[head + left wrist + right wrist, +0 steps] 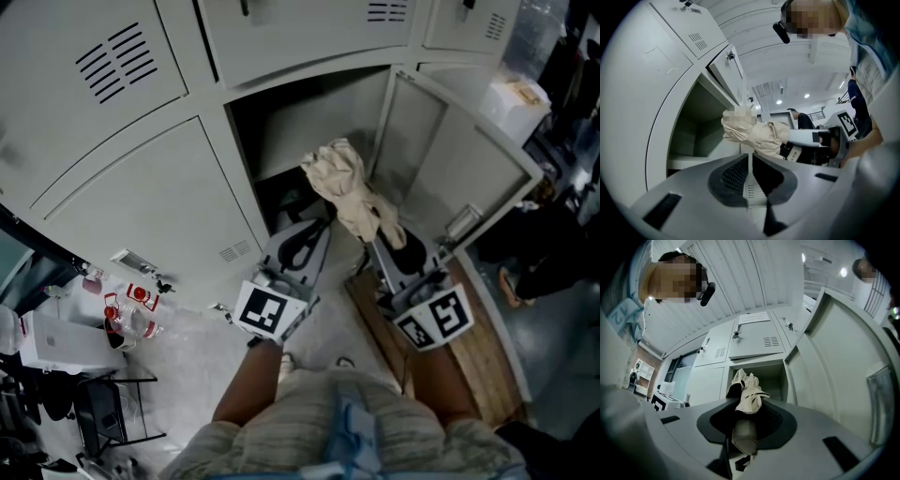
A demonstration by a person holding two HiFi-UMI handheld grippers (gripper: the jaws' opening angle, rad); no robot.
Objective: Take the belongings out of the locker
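Beige fabric bundle [352, 192], crumpled at its top end, hangs in the air just in front of the open locker compartment [309, 122], close to the opening's lower right corner! It's clear of the shelf inside and touches neither the frame nor the door. The right gripper [398, 246] has it: in the right gripper view a smooth beige tube-like part sits clamped between the jaws, the loose cloth bunches up beyond the tips, and a dark strap dangles below.

Beside it on the left, the left gripper [309, 239] points at the same opening with its jaws drawn together and nothing between them. From its own view the bundle shows off to the right, apart from its tips.

The locker door [441, 159] stands swung wide on the right edge of the compartment, a small holder fixed on its inner face. The compartments around it are shut, with grey vented doors.

Down on the floor, a wooden board [469, 361] lies beneath the open door. Well off to the left, red-capped bottles [131, 305] stand beside a white box [52, 342].
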